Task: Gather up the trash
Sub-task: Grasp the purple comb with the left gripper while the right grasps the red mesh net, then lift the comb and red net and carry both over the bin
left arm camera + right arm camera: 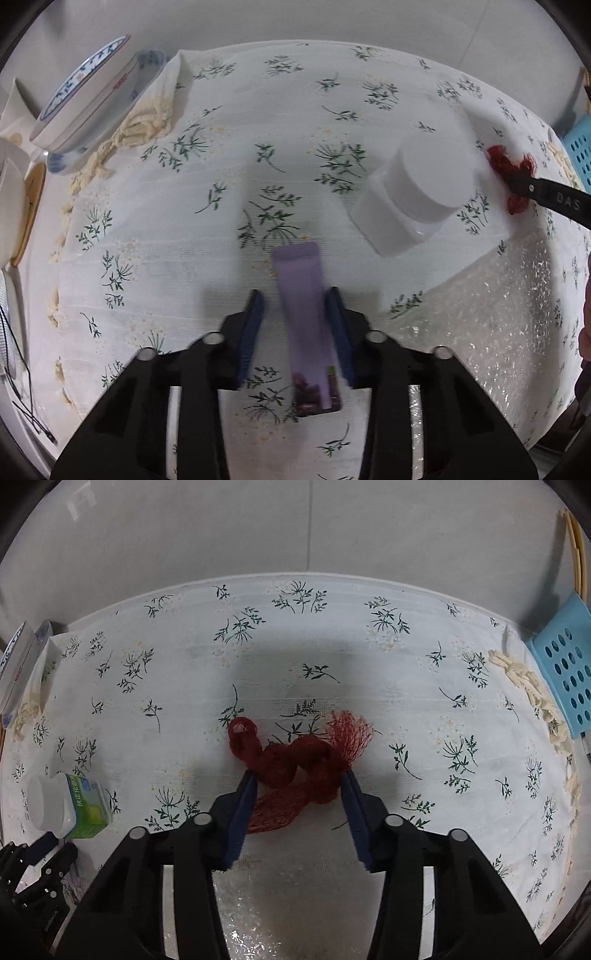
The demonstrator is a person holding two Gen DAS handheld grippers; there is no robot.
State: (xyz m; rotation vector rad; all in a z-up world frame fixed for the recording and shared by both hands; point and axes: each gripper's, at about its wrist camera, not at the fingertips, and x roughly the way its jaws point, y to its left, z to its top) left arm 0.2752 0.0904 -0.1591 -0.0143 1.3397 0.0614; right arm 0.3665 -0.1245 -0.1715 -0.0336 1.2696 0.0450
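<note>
A flat lilac tube (306, 317) lies on the flowered tablecloth between the fingers of my left gripper (295, 306). The right pad touches it; a small gap shows at the left pad. A white lidded jar (413, 195) lies on its side to the right, and shows with a green label in the right wrist view (66, 805). A twisted red mesh net (299, 768) lies on the cloth between the open fingers of my right gripper (299, 779), which straddle it without pressing. The net (509, 170) and a right finger (554, 199) show at the far right of the left wrist view.
Stacked blue-patterned bowls (85, 96) stand at the table's left end. A blue perforated basket (565, 664) stands at the right end. A sheet of bubble wrap (480, 314) lies on the near part of the cloth. A pale wall runs behind the table.
</note>
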